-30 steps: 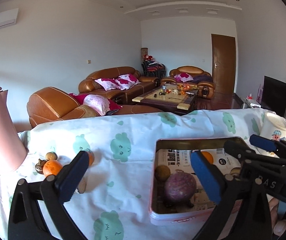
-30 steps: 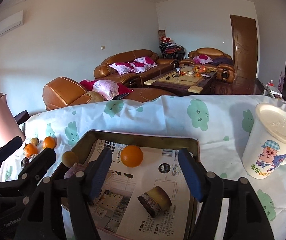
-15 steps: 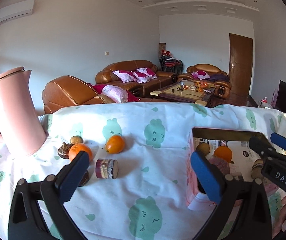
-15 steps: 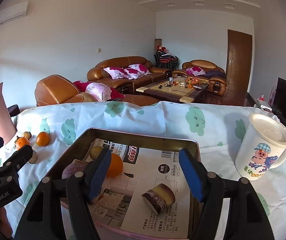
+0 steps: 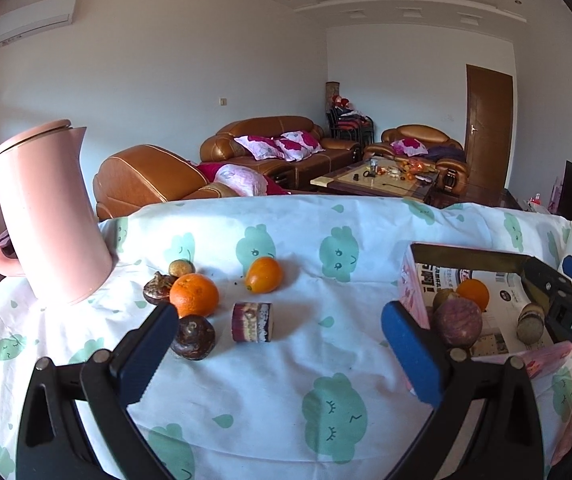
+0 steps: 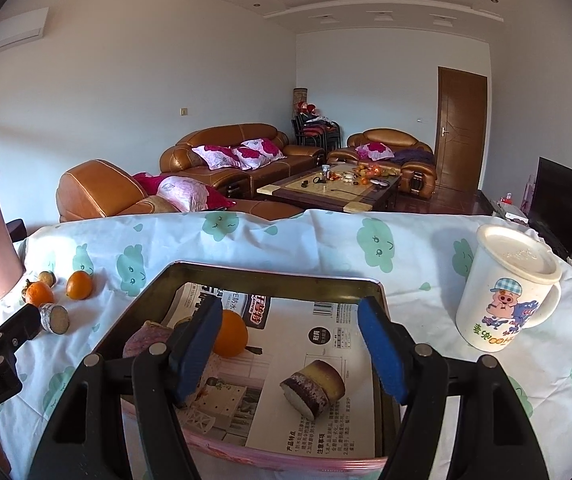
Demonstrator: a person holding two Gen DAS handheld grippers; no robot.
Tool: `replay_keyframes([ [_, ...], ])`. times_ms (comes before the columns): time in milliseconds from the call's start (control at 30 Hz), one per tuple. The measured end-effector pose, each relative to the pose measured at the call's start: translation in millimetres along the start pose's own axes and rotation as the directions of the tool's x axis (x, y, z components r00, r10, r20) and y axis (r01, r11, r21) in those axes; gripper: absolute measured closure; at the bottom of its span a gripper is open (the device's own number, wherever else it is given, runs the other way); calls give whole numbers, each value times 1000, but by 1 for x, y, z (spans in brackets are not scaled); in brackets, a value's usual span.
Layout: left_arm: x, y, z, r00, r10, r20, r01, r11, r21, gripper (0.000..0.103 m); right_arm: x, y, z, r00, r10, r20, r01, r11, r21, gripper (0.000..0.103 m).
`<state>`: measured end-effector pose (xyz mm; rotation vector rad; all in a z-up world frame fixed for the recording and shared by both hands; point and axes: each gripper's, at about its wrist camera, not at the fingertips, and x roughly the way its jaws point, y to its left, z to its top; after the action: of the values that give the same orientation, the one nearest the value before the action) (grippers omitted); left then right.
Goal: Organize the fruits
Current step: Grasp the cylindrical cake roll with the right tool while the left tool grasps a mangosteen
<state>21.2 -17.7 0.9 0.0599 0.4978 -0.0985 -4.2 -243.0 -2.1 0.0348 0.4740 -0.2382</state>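
Note:
A pink tin tray (image 6: 282, 270) lined with paper holds an orange (image 6: 230, 334), a purple fruit (image 6: 144, 342) and a sugarcane piece (image 6: 312, 384); the tray also shows in the left wrist view (image 5: 466, 254). On the cloth to its left lie an orange (image 5: 194, 294), a small orange fruit (image 5: 264, 275), a sugarcane piece (image 5: 252, 322), a dark round fruit (image 5: 193, 337), another dark fruit (image 5: 157, 289) and a small brown fruit (image 5: 181, 268). My left gripper (image 5: 278, 356) is open and empty just before these. My right gripper (image 6: 290, 344) is open and empty over the tray.
A pink kettle (image 5: 42, 216) stands at the table's left, close behind the loose fruits. A white lidded mug with a pig picture (image 6: 506, 288) stands right of the tray. The table's far edge drops off toward sofas and a coffee table.
My left gripper has swung left, from over the tray to in front of the loose fruits by the kettle. My right gripper stays open over the tray, pulled back a little.

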Motion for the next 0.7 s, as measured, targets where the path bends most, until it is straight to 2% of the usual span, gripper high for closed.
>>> replay_keyframes([
  [200, 2, 20, -1, 1000, -5, -21, 6, 1000, 19, 0, -8, 16, -3, 1000, -22, 8, 23, 999, -24, 32],
  [533, 14, 70, -2, 998, 1, -60, -5, 997, -75, 0, -13, 47, -7, 999, -43, -11, 42, 997, -67, 31],
  [600, 17, 79, -2, 998, 18, -56, -23, 997, -80, 0, -12, 54, -7, 999, -28, -20, 27, 997, -67, 31],
  [700, 22, 98, -1, 995, 81, -65, -86, 993, -79, 0, -10, 65, -8, 999, 20, -40, -22, 999, -49, 31],
])
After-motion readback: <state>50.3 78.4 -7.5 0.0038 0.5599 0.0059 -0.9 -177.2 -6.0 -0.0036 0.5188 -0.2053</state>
